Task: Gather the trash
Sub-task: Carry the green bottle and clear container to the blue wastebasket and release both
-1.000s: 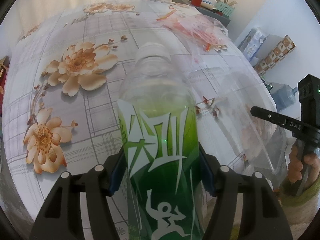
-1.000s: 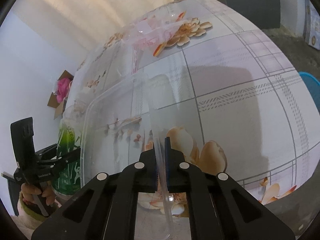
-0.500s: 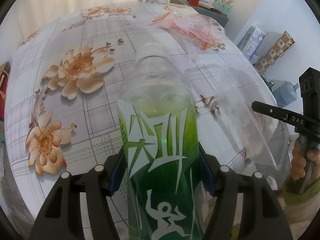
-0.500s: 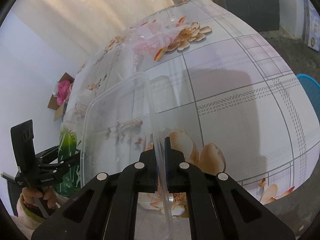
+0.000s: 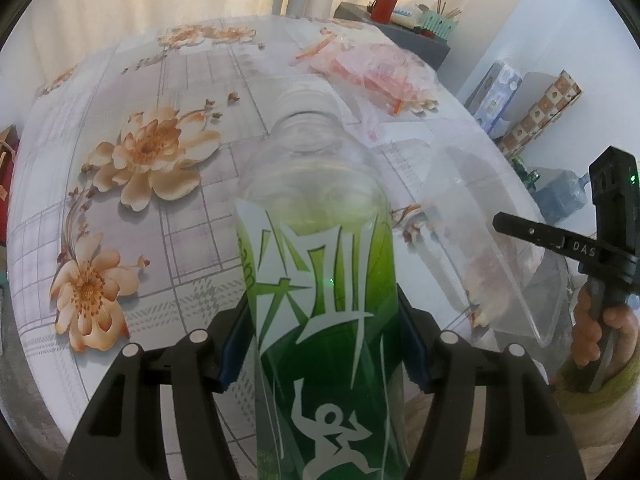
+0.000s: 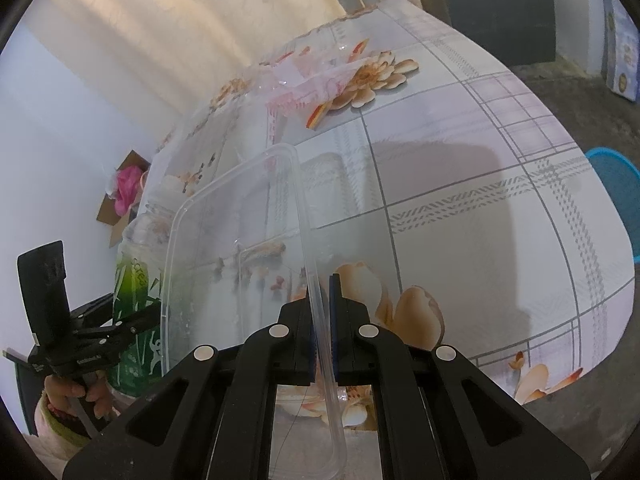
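both jaws loaded; the loose plastic bag lies far up the tabletop from each.

left gripper has its jaws clenched on the green-labelled bottle, whose long axis runs straight up the middle of the left wrist frame, neck pointing away toward the upper centre. right gripper has its jaws pinched on the rim of the clear plastic container, held on edge, its wall rising left of centre in the right wrist frame. outward from both, the crumpled clear-and-red plastic bag lies on the floral tabletop, in the upper right of the left frame and upper centre of the right, well apart from either pair. which hand is nearer i cannot tell; by my reading neither can take it until something is put down.
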Tool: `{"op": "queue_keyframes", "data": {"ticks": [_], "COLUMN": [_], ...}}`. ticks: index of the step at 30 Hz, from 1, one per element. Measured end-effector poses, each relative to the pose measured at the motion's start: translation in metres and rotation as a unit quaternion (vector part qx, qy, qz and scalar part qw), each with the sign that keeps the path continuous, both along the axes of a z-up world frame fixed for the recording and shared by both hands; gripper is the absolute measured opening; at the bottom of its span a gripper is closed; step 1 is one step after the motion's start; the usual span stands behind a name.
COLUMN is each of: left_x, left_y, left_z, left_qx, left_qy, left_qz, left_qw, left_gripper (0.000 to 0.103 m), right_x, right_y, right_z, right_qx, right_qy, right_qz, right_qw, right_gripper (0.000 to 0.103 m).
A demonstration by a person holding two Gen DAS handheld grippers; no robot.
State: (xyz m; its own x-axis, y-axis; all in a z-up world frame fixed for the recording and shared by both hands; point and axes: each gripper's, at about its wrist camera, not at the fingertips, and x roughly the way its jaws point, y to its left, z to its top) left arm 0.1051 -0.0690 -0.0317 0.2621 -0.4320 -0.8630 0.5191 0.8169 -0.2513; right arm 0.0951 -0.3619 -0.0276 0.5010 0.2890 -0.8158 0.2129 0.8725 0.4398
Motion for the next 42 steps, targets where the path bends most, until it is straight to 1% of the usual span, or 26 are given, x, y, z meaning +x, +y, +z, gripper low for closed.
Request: {"op": "queue_keyframes", "data": {"ticks": [9, 12, 24, 31, 36, 42], "left_x": [-0.006, -0.009, -0.022, -0.027, -0.031, -0.029], "left_y": [0.002, 0.000, -0.023, -0.053, -0.086, -0.130], "left_z": [0.018, 0.024, 0.048, 0.062, 0.071, 0.076], "left_qx": [-0.035, -0.047, -0.078, -0.088, -0.093, -0.099], "left_qy": [-0.007, -0.016, -0.031, -0.037, -0.044, -0.042], "left_qz": [0.004, -0.001, -0.022, -0.047, -0.078, -0.120], "left_qw": [0.9994, 0.9987, 0.9962, 0.9943, 0.9916, 0.9870], "left_gripper": [0.062, 0.062, 0.062, 0.062, 0.062, 0.062], "right_x": [-0.013, -0.017, -0.045, -0.067, -0.088, -0.114], "right_y": [-0.005, -0.008, -0.029, -0.049, -0.070, -0.102], "right_z": [0.009, 0.010, 0.026, 0.035, 0.038, 0.038], "right_qx": [0.004, 0.007, 0.016, 0.016, 0.021, 0.027], "right_qy": [-0.014, -0.018, -0.044, -0.060, -0.069, -0.077], "right_qz": [-0.012, -0.018, -0.050, -0.074, -0.102, -0.140], "right_qw": [1.000, 1.000, 0.998, 0.995, 0.992, 0.987], "right_gripper": [0.004, 0.004, 0.004, 0.004, 0.004, 0.004]}}
